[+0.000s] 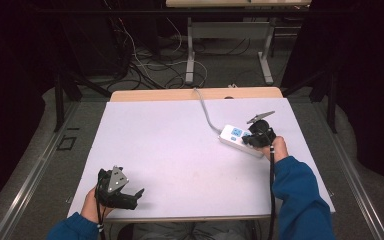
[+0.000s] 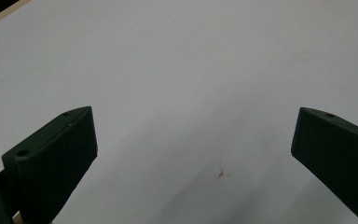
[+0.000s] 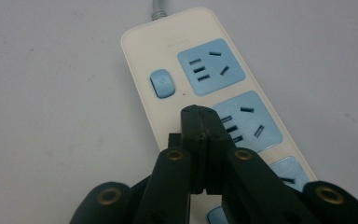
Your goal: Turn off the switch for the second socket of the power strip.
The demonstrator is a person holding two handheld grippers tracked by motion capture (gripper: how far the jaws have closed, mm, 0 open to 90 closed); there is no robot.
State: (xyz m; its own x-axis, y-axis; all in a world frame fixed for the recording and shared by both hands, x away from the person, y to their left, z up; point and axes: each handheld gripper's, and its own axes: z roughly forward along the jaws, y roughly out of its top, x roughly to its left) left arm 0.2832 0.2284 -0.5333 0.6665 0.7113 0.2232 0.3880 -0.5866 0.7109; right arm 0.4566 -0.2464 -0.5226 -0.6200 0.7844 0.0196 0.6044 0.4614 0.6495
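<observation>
From the high view, one power strip point(image 1: 240, 140) lies on the surface point(image 1: 180, 145) beneath the right gripper point(image 1: 258, 136), its grey cord point(image 1: 205, 112) trailing beyond; the left gripper point(image 1: 125, 196) rests well apart.

In the left gripper view, the jaws stand wide apart over bare surface.

In the right gripper view, the right gripper point(image 3: 200, 122) has its jaws pressed together over the strip, perhaps touching it, with four blue sockets and one switch point(image 3: 161, 84) ahead of it.

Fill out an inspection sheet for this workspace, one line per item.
Surface: white tabletop, one small brown stain.
Job's things: white power strip with blue sockets and a blue switch, lying flat at the table's right.
Clutter: nothing seen.
Grippers: right tongs shut, tips over the strip between switch and middle socket; left tongs open, empty, near the front edge.
Cables: grey strip cord runs to the far edge.
Surroundings: loose floor cables, another table's legs.
</observation>
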